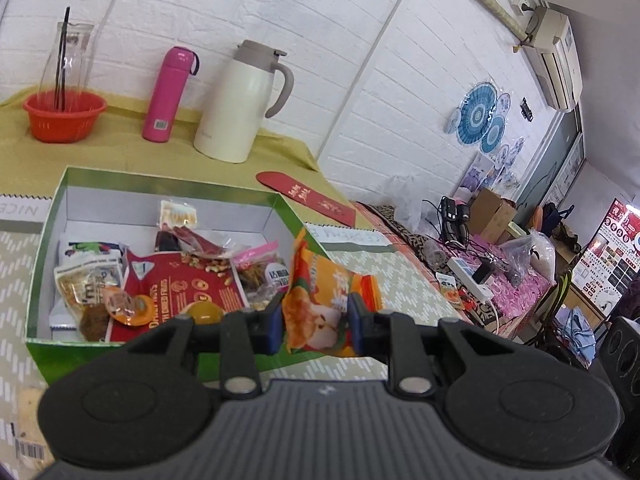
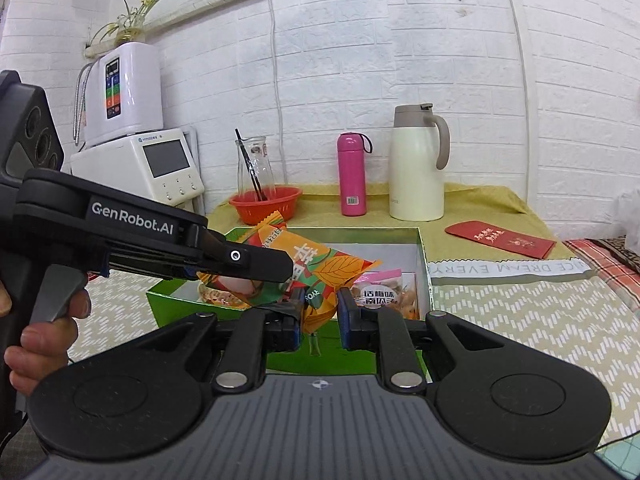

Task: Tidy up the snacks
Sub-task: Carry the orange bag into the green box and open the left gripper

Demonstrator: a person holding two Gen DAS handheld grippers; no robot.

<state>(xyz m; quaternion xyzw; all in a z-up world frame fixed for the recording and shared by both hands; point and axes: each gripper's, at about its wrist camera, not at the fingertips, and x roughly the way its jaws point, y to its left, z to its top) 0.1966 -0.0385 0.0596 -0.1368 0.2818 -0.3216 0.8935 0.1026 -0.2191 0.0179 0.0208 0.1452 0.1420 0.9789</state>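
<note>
An orange snack packet [image 1: 320,280] with leaf print hangs over the near right corner of a green open box [image 1: 52,216] that holds several snack bags. My left gripper [image 1: 316,312] is shut on the packet, its blue pads pressing both sides. In the right wrist view the same packet [image 2: 332,264] slants above the box [image 2: 424,256]. My right gripper [image 2: 320,308] is shut on the packet's lower corner. The left gripper [image 2: 276,270] comes in from the left and clamps the packet's other end, with a person's hand [image 2: 36,340] on its trigger.
At the back of the table stand a red bowl [image 2: 266,204] with a glass carafe, a pink flask [image 2: 352,174] and a cream jug [image 2: 418,164]. A red envelope [image 2: 500,238] lies to the right of the box. White appliances [image 2: 140,164] stand at the left; a cluttered side table [image 1: 480,256] is further right.
</note>
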